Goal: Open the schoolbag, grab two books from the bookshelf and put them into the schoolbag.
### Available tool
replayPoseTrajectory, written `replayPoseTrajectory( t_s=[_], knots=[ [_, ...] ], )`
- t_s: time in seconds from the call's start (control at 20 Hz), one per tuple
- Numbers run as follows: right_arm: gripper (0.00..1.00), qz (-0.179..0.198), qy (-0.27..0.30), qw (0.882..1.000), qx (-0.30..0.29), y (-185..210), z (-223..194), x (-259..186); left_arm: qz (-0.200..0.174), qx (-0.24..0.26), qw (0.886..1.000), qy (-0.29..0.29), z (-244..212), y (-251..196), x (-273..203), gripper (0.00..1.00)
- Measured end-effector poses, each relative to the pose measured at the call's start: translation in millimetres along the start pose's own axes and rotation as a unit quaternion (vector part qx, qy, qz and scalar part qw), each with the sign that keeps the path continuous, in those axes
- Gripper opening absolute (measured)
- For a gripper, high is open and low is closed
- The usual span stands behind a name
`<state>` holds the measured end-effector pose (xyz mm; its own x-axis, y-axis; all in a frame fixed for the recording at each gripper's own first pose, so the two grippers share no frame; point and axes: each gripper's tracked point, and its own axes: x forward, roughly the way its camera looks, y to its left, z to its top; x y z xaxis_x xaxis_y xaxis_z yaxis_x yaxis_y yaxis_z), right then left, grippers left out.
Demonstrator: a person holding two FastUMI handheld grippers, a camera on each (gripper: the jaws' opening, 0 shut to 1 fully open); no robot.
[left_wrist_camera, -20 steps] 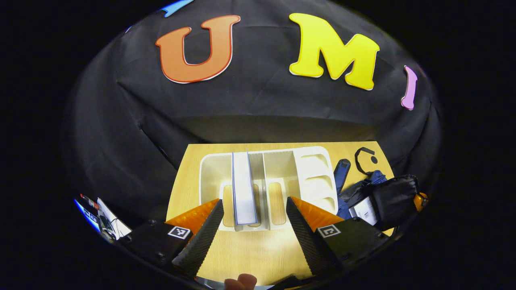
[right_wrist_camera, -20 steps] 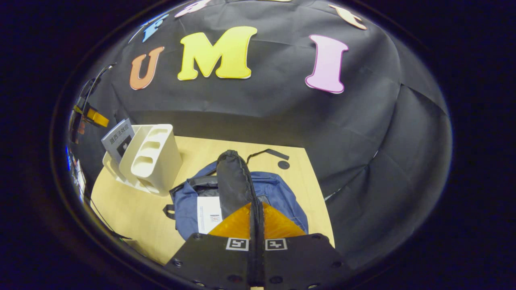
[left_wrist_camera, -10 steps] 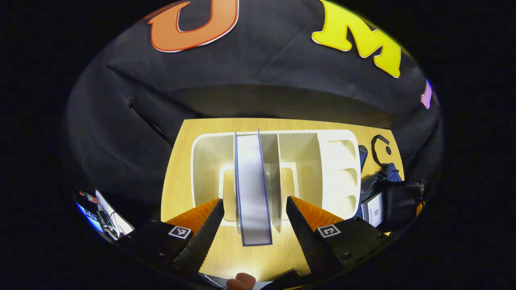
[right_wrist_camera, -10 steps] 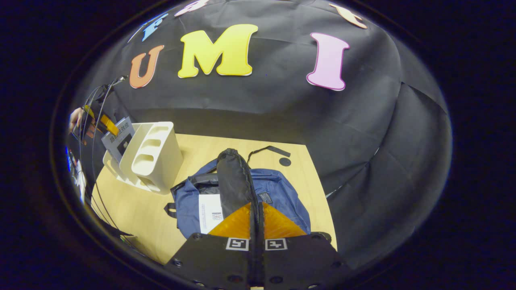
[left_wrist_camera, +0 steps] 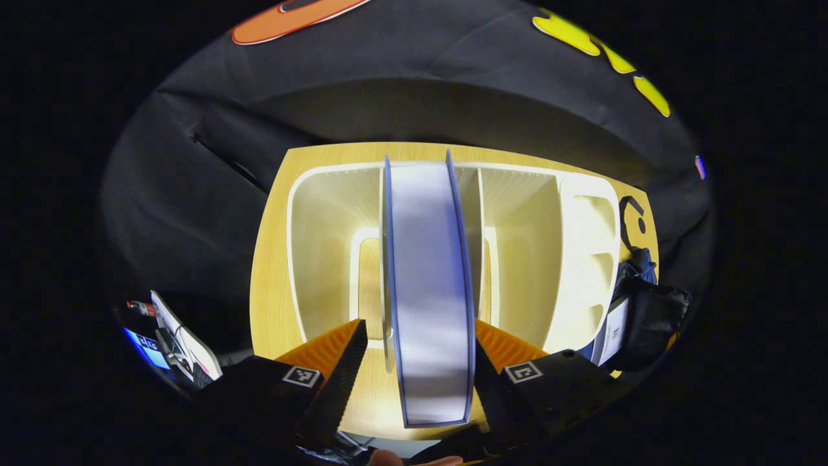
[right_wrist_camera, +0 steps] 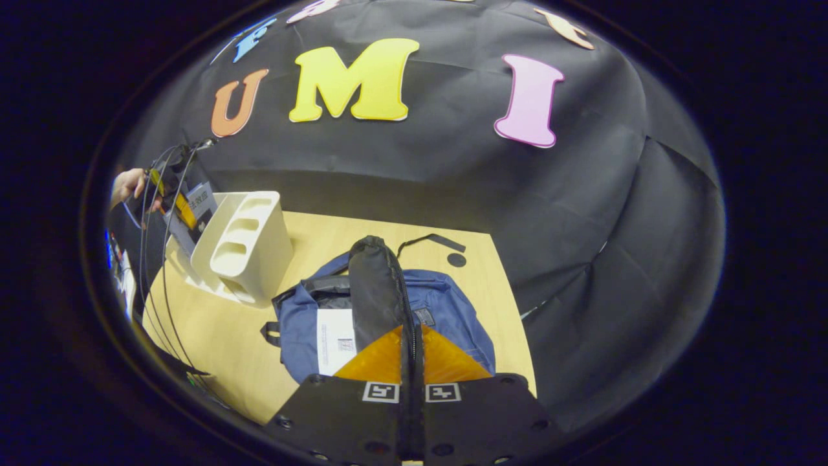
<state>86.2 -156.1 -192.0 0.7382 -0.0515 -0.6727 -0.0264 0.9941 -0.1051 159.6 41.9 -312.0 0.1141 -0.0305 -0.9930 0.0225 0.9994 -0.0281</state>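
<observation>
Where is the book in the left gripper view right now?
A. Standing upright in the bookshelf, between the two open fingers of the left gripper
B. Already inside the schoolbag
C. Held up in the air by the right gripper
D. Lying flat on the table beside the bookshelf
A: the book stands upright in the white bookshelf, with the left gripper open, one finger on each side of it.

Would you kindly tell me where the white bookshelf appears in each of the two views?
Left gripper view: the white bookshelf spans the centre, seen from above, a book standing in it.
Right gripper view: the same bookshelf stands at the left, on the table.
Shared landmark: the blue schoolbag, beside the shelf.
</observation>
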Motion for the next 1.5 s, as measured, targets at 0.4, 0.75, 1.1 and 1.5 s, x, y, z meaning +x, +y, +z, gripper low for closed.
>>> replayPoseTrajectory(
  t_s=[0.4,0.75,1.1,1.5],
  knots=[
    [0.00,0.003,-0.001,1.000,0.000,-2.3,-4.7,1.2,-0.005,-0.035,0.999,0.037,-17.6,-15.3,2.9,0.49],
    [0.00,0.010,-0.001,1.000,0.003,-2.9,-10.6,0.3,0.000,-0.040,0.999,0.011,-27.8,-6.5,-40.7,0.47],
    [0.00,0.019,-0.004,1.000,0.000,0.1,-12.2,-0.3,-0.062,-0.073,0.995,-0.032,-60.0,-10.1,-114.5,0.47],
    [0.00,0.017,-0.005,1.000,-0.003,-2.2,-13.3,-3.5,-0.134,-0.090,0.983,-0.088,-93.2,-12.5,-174.6,0.50]
  ],
)
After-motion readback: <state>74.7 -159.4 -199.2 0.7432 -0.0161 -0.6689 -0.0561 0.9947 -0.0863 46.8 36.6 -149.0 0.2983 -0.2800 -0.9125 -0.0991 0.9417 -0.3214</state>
